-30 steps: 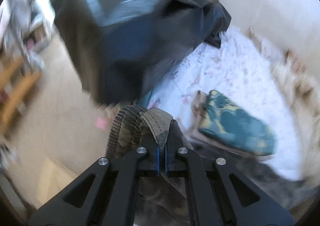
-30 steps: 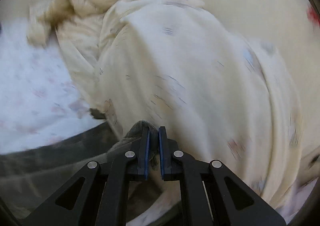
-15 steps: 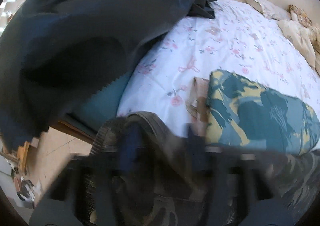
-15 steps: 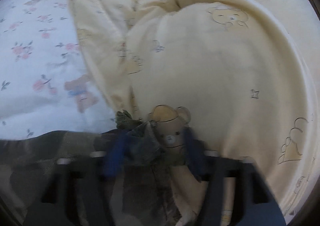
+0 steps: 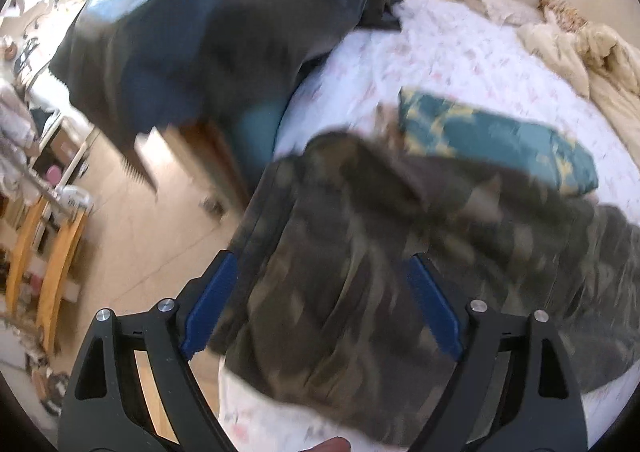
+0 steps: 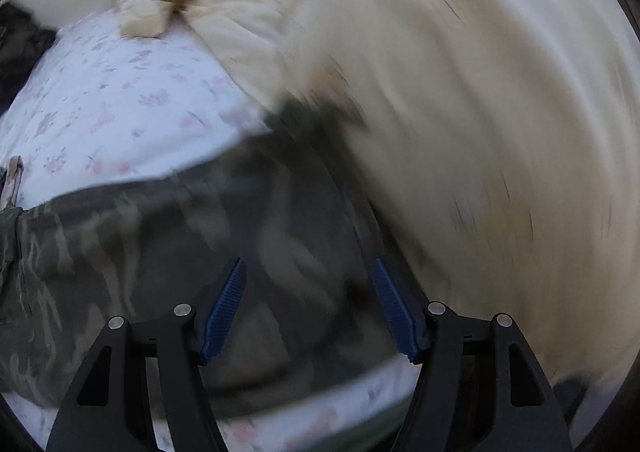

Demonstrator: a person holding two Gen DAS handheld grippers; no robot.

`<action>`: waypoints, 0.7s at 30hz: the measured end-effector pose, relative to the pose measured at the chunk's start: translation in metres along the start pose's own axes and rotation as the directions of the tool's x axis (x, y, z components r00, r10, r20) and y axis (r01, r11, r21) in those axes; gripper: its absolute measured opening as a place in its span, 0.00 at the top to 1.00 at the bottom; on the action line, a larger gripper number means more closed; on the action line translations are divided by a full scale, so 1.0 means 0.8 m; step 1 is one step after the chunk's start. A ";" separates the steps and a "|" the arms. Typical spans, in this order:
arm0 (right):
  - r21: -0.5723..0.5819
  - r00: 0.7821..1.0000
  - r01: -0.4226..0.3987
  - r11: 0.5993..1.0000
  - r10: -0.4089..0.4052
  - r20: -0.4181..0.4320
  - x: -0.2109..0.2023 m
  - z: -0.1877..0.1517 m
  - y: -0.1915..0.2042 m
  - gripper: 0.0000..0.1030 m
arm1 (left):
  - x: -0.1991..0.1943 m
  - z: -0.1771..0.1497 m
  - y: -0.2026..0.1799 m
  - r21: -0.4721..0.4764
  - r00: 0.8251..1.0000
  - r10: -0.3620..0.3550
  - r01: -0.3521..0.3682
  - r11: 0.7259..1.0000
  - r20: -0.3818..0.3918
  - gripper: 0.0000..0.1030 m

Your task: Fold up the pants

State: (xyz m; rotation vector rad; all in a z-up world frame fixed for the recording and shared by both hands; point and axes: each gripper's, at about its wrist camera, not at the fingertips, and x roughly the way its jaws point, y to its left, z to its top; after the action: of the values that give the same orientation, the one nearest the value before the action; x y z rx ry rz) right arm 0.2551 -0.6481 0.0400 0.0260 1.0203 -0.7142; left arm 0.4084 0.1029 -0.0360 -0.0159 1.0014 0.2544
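pants [image 5: 360, 252]: camo, spread across the near edge of the bed [image 5: 460, 60], blurred in both views; also seen in right view [image 6: 160, 244]
left gripper [image 5: 320, 304]: jaws opening, blue fingers [image 5: 212, 304] spread wide, released; pants lie under and between them, pads not pressing the cloth
right gripper [image 6: 310, 306]: jaws closing a little but wide apart, blue fingers [image 6: 226, 304] clear of the cloth, nothing gripped; pants lie below and between them
pants vs bed: flat on floral sheet, one end at the bed's left edge over the floor [image 5: 152, 252], other end against the quilt [image 6: 460, 132]
folded cloth [image 5: 492, 136]: teal-yellow, on bed just behind pants, touching or overlapping, cannot tell
dark garment [image 5: 208, 36]: draped at the bed's far left corner
quilt: cream, heaped right of pants
thumb tip [image 5: 328, 444]: bottom edge, left view
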 end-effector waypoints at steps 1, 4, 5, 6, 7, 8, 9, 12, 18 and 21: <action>0.031 1.000 0.005 0.999 -0.004 -0.010 0.003 -0.007 -0.014 0.42 | -0.001 -0.007 0.004 -0.013 1.000 0.004 -0.005 1.000 -0.015 0.18; 0.113 0.998 0.048 0.992 -0.042 -0.054 0.026 -0.032 -0.048 0.68 | -0.008 -0.026 0.013 -0.050 0.999 -0.002 -0.001 0.999 -0.053 0.18; 0.151 0.998 0.023 0.988 -0.015 -0.054 0.032 -0.036 -0.057 0.68 | -0.011 -0.033 0.016 -0.061 0.998 -0.016 0.011 0.998 -0.069 0.18; 0.220 0.998 -0.049 0.974 0.056 -0.025 0.035 -0.040 -0.068 0.68 | -0.014 -0.039 0.018 -0.070 0.996 -0.026 0.020 0.997 -0.086 0.18; 0.261 0.994 -0.104 0.960 0.108 -0.001 0.036 -0.043 -0.074 0.68 | -0.020 -0.047 0.019 -0.079 0.994 -0.045 0.037 0.996 -0.103 0.18; 0.305 0.986 -0.164 0.938 0.164 0.027 0.040 -0.044 -0.079 0.66 | -0.026 -0.054 0.019 -0.080 0.992 -0.061 0.052 0.995 -0.108 0.18; 0.331 0.983 -0.181 0.926 0.177 0.042 0.045 -0.045 -0.080 0.64 | -0.029 -0.060 0.019 -0.077 0.992 -0.063 0.055 0.996 -0.108 0.18; 0.292 0.995 -0.096 0.952 0.092 0.026 0.065 -0.041 -0.066 0.62 | -0.033 -0.074 0.014 -0.038 0.994 -0.038 0.034 0.999 -0.101 0.18; 0.224 0.991 -0.131 0.966 0.126 0.039 0.091 -0.022 -0.034 0.75 | -0.023 -0.070 0.009 0.012 0.999 0.032 -0.032 0.999 -0.030 0.18; 0.146 0.989 -0.137 0.980 0.127 0.076 0.079 -0.006 -0.007 0.94 | -0.021 -0.064 0.011 0.001 0.999 0.036 -0.035 0.999 -0.013 0.18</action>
State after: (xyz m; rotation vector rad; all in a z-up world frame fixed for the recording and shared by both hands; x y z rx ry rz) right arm 0.2684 -0.6841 -0.0106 0.1985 0.8906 -0.6645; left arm 0.3551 0.1017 -0.0491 0.0012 1.0150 0.2865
